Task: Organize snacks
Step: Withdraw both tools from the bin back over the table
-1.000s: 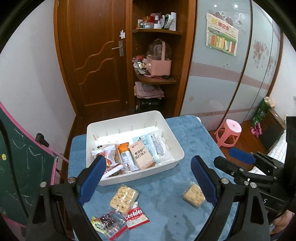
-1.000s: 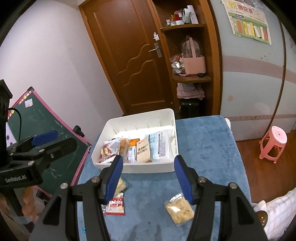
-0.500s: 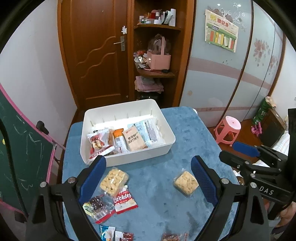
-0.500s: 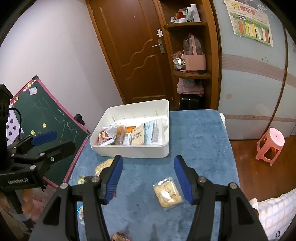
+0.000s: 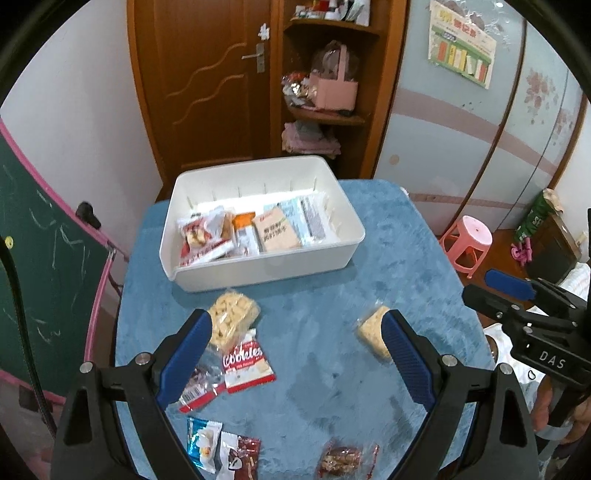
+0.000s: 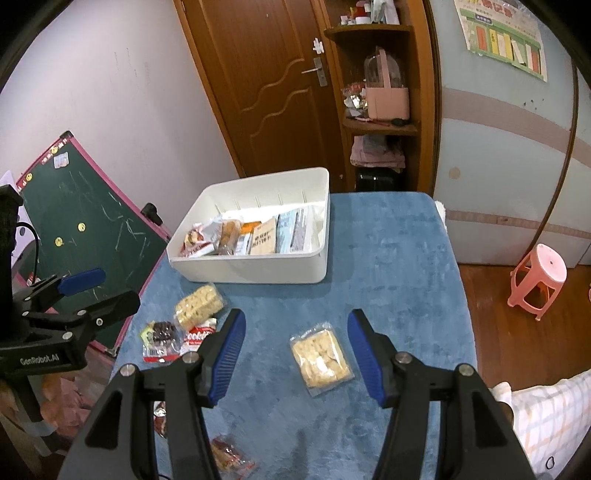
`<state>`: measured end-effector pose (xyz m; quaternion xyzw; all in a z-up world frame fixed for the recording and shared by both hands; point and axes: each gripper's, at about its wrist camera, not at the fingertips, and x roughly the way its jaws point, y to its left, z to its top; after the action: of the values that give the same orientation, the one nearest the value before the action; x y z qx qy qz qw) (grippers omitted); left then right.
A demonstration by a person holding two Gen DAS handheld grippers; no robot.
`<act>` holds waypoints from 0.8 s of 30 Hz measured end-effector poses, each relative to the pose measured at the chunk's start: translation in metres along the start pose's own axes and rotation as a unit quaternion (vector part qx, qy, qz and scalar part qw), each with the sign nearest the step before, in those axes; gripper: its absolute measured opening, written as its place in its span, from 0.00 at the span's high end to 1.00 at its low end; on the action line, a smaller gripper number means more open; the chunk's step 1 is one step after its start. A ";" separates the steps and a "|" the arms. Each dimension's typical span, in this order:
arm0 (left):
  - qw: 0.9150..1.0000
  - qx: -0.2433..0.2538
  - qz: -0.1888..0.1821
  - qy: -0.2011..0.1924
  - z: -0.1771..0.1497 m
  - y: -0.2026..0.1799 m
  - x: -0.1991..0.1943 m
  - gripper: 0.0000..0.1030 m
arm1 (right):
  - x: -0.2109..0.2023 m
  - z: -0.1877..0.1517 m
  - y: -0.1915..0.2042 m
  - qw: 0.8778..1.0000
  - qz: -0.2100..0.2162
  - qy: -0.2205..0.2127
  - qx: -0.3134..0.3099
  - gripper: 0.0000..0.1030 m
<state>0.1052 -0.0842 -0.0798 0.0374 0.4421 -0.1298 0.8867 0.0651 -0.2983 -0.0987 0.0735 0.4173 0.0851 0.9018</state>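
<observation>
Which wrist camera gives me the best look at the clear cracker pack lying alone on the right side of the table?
Right wrist: the cracker pack lies whole and unobstructed, framed by the open right gripper. In the left wrist view, the left gripper's finger hides part of it.

Stood at top centre: a brown wooden door (image 5: 207,85) with a metal handle, set in a pale wall (image 6: 110,85). Beside it, corner shelves (image 5: 325,114) holding a pink basket (image 6: 388,99). Filled the right: pale blue wardrobe panels (image 5: 454,136) bearing a poster (image 6: 502,33). Leaned at left: a pink-framed green chalkboard (image 6: 92,229). Sat at lower right on wooden floor (image 6: 491,299): a pink plastic stool (image 6: 537,280).
</observation>
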 end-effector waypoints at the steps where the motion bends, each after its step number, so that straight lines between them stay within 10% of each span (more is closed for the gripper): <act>1: 1.000 -0.002 0.001 0.005 -0.002 0.002 0.004 0.10 | 0.003 -0.002 -0.001 1.000 -0.002 0.003 -0.001 0.44; 24: 0.993 -0.016 0.019 0.111 -0.045 0.040 0.096 0.10 | 0.070 -0.041 -0.039 0.997 -0.014 0.072 0.017 0.43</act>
<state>0.1357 -0.0569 -0.1856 0.0459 0.5394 -0.1010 0.8347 0.0819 -0.3184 -0.1840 0.0764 0.4835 0.0709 0.8691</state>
